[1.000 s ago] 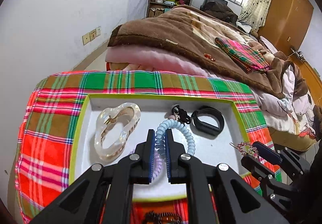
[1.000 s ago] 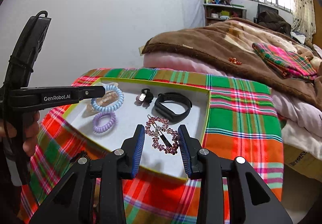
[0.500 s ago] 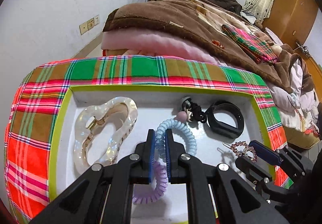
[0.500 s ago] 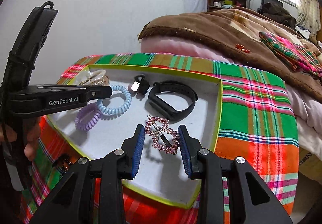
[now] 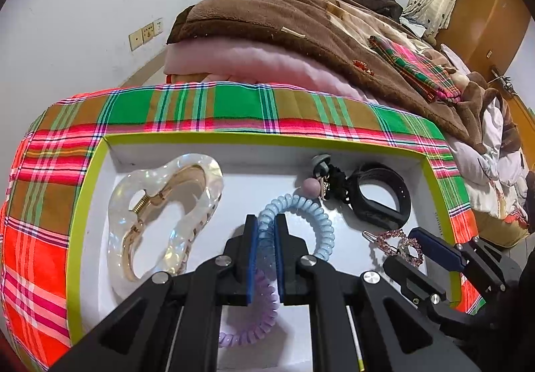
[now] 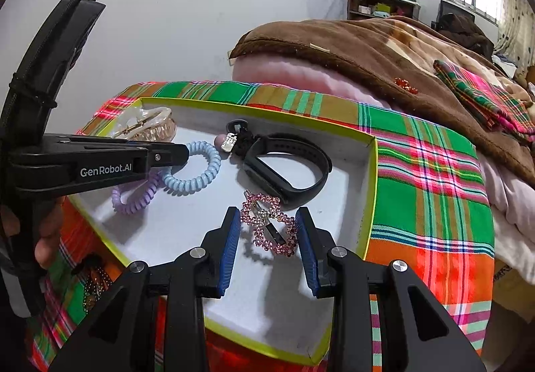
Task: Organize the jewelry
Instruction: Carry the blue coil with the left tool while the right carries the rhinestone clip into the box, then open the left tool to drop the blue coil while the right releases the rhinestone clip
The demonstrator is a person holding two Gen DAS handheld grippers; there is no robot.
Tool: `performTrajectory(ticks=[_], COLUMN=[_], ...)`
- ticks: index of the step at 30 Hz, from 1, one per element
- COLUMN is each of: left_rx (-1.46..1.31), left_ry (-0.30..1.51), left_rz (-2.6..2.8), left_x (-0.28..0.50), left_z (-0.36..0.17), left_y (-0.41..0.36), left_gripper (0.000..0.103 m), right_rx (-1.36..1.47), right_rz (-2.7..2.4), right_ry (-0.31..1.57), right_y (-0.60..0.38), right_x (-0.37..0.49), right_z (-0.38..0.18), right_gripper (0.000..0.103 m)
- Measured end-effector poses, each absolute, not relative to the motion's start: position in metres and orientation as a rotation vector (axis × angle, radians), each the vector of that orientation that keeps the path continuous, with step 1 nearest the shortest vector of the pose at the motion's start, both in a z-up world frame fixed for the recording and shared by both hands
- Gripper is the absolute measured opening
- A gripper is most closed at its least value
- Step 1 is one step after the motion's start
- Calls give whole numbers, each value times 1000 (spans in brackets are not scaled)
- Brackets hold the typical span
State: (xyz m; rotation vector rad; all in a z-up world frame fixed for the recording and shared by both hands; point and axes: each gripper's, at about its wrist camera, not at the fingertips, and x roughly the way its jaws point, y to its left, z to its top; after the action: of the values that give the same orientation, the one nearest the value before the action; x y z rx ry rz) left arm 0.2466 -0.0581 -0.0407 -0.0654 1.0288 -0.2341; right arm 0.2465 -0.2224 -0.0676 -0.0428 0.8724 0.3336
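A white tray with a lime rim (image 5: pixel 80 205) (image 6: pixel 371 178) lies on a plaid cloth. My left gripper (image 5: pixel 265 225) (image 6: pixel 182 151) is shut on a blue coil hair tie (image 5: pixel 317 218) (image 6: pixel 204 174) low over the tray floor, over a purple coil tie (image 5: pixel 260 315) (image 6: pixel 133 201). My right gripper (image 6: pixel 267 221) (image 5: pixel 414 248) holds a pink rhinestone hair clip (image 6: pixel 271 225) (image 5: pixel 398 245) between its blue pads just above the tray. A pearly claw clip (image 5: pixel 160 215) (image 6: pixel 147 124) lies at the tray's left.
A black wristband (image 5: pixel 378 198) (image 6: pixel 287 171) and a black charm tie (image 5: pixel 327 174) (image 6: pixel 234 138) lie at the tray's far side. A beaded piece (image 6: pixel 93 281) lies on the cloth in front of the tray. A bed with a brown blanket (image 5: pixel 301 21) stands behind.
Both grippers have moved forward and down over the tray with their items. The blue tie now sits lower, beside the purple tie; the pink clip sits close to the wristband.
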Motion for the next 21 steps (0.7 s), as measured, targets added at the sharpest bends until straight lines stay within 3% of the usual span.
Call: performTrajectory(ticks=[9,21], left_rx=[-62,-54], left_ry=[1030,1029], left_rz=[-234,-238], left_x=[248,245], left_z=[-42,-39], left_y=[-57,-59], left_gripper=[13,31], right_rx=[-57,-46], right_rz=[332,327], right_ry=[871,867], right_y=[-221,-221], right_x=[247,247], right_z=[-68,-67], right_gripper=[35,36])
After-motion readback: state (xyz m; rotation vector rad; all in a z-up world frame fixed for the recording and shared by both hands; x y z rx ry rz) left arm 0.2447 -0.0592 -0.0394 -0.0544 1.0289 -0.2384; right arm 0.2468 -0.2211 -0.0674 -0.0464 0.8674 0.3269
